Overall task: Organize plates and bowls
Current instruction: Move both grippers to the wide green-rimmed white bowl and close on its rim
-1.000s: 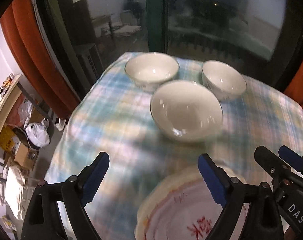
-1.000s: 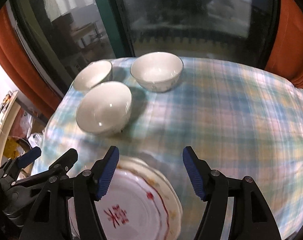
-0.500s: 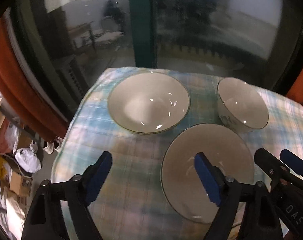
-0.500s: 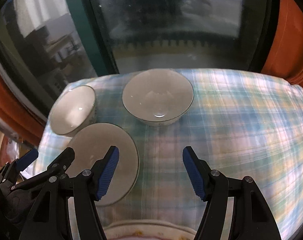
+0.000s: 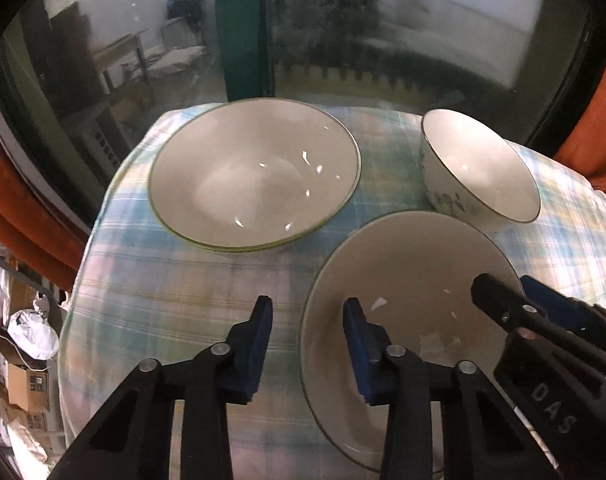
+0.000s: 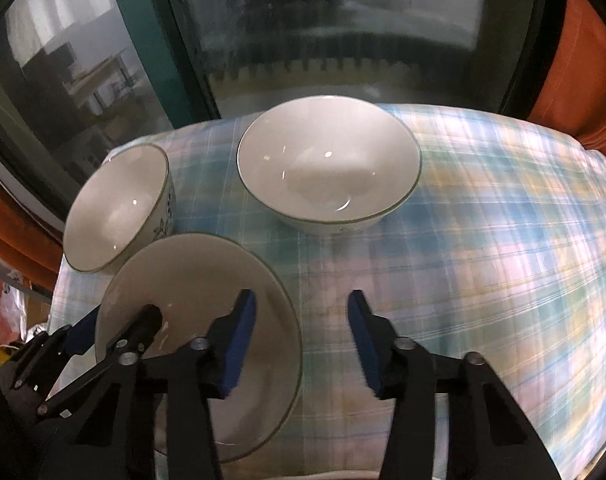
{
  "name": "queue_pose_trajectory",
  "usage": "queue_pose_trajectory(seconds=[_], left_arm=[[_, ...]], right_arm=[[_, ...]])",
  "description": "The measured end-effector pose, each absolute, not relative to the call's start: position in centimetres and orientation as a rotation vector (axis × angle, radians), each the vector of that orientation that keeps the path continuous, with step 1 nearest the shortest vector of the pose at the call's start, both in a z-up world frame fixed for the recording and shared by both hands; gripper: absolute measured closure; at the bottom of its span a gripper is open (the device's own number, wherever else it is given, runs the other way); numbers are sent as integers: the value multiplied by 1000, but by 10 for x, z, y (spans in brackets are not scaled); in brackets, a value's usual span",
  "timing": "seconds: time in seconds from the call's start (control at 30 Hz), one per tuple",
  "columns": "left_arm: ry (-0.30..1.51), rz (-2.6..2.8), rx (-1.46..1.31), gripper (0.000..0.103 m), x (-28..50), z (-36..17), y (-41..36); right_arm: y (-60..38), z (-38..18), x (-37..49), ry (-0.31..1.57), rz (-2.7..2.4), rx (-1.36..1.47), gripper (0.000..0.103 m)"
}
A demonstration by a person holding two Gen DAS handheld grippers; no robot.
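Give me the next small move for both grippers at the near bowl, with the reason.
Probably close both a little further. The left gripper and the right gripper each straddle the near bowl's rim at opposite sides, one finger inside, one outside. Their jaws have just been closing, but gaps remain, so neither grips yet.

Plaid-clothed table (image 6: 483,240), three bowls (image 6: 329,164)

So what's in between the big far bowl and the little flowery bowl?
Nothing sits there. In the right wrist view, only bare checked tablecloth shows between the big far bowl and the little flowery bowl. The near bowl sits below that gap.
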State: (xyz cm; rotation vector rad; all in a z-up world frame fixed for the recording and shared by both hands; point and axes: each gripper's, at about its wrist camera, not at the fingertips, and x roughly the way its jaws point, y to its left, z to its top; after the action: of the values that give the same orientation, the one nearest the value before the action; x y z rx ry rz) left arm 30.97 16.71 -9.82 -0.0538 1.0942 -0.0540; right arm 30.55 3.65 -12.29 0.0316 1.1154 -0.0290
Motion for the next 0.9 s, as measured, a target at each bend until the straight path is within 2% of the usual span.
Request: queue_pose_trajectory(seconds=[0.2,0.23,0.9], left_arm=[[1113,-82,-73,79,311,-101,168],[1109,-92,-78,82,311,-100,168],[1049,-73,-64,82,287,-81,152]], right_arm=[[38,-127,306,1148,-6,54,83],[38,-126,305,1149,-5,55,83],[21,-113,285,1156,58,102,85]])
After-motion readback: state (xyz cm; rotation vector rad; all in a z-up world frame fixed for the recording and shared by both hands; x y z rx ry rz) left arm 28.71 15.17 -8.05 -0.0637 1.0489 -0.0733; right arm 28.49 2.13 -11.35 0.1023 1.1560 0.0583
